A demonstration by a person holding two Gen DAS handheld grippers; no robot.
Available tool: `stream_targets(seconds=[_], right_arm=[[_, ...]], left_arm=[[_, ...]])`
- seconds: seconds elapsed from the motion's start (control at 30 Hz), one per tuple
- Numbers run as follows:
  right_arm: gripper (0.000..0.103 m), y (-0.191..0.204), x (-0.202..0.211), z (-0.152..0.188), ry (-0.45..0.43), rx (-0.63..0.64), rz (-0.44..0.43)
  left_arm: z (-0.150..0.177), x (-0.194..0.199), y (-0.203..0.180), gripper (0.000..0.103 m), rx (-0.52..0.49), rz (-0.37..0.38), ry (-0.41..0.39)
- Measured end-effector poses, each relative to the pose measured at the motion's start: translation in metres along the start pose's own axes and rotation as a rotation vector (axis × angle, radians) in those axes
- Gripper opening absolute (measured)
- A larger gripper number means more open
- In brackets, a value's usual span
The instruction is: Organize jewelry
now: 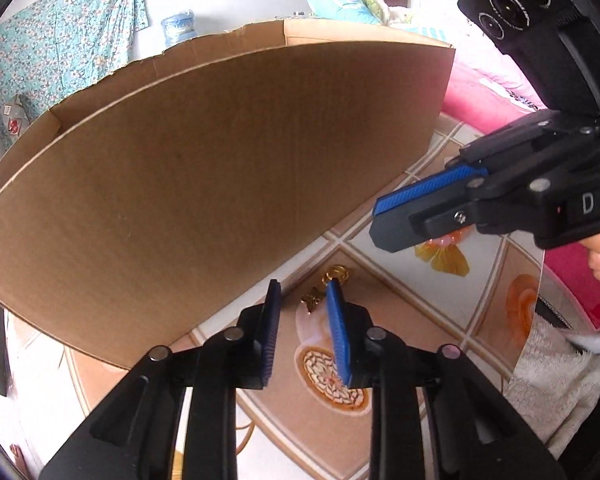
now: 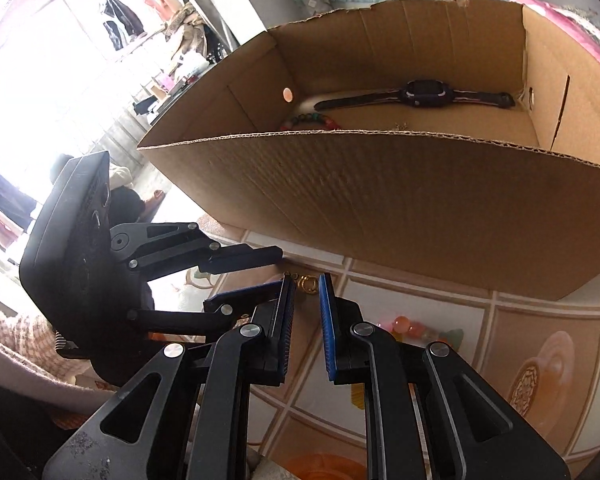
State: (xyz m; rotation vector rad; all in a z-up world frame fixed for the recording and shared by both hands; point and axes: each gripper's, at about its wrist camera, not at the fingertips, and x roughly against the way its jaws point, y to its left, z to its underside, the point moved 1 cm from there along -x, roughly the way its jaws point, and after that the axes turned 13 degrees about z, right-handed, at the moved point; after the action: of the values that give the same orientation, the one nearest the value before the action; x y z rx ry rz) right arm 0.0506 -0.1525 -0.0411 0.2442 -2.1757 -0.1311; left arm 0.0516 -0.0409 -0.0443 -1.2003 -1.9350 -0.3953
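Observation:
A small gold ring-shaped piece (image 1: 337,272) and a gold butterfly-shaped piece (image 1: 312,298) lie on the patterned tablecloth (image 1: 400,320), close to the front wall of a cardboard box (image 1: 220,168). My left gripper (image 1: 303,286) points down at them, and the butterfly piece shows in the gap beside its right pad, untouched. My right gripper (image 1: 376,220) hovers higher to the right. In the right wrist view the right gripper (image 2: 306,280) stands narrowly open with nothing gripped, and the gold ring (image 2: 308,283) shows beyond its tips. The left gripper (image 2: 278,270) is beside it.
Inside the box (image 2: 380,200) lie a dark watch (image 2: 424,94), a bead bracelet (image 2: 312,122) and something white. Pink beads (image 2: 404,326) rest on the tablecloth to the right. A white towel (image 1: 560,380) and pink bedding (image 1: 480,92) border the table.

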Motion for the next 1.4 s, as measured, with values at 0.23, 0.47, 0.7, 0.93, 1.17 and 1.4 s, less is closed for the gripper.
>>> stream_targets(seconds=[0.23, 0.47, 0.7, 0.93, 1.17, 1.4], right_arm=[[0.014, 0.002, -0.001, 0.001, -0.008, 0.012, 0.027], [0.016, 0.014, -0.003, 0.001, -0.024, 0.062, 0.072], [0.022, 0.025, -0.013, -0.004, -0.029, 0.117, 0.141], [0.022, 0.04, -0.023, -0.002, -0.023, 0.188, 0.179], [0.009, 0.051, -0.034, 0.0, -0.011, 0.24, 0.23], [0.005, 0.051, -0.036, -0.003, -0.008, 0.243, 0.227]], left_arm=[[-0.009, -0.011, -0.007, 0.008, -0.027, 0.0, -0.002], [-0.007, -0.007, -0.003, 0.007, 0.005, 0.01, -0.004], [-0.007, -0.003, 0.004, 0.007, 0.058, -0.007, 0.007], [-0.013, -0.003, 0.007, 0.005, 0.115, -0.022, 0.013], [-0.013, -0.004, 0.009, 0.005, 0.115, -0.022, 0.012], [-0.013, -0.004, 0.009, 0.005, 0.114, -0.021, 0.011]])
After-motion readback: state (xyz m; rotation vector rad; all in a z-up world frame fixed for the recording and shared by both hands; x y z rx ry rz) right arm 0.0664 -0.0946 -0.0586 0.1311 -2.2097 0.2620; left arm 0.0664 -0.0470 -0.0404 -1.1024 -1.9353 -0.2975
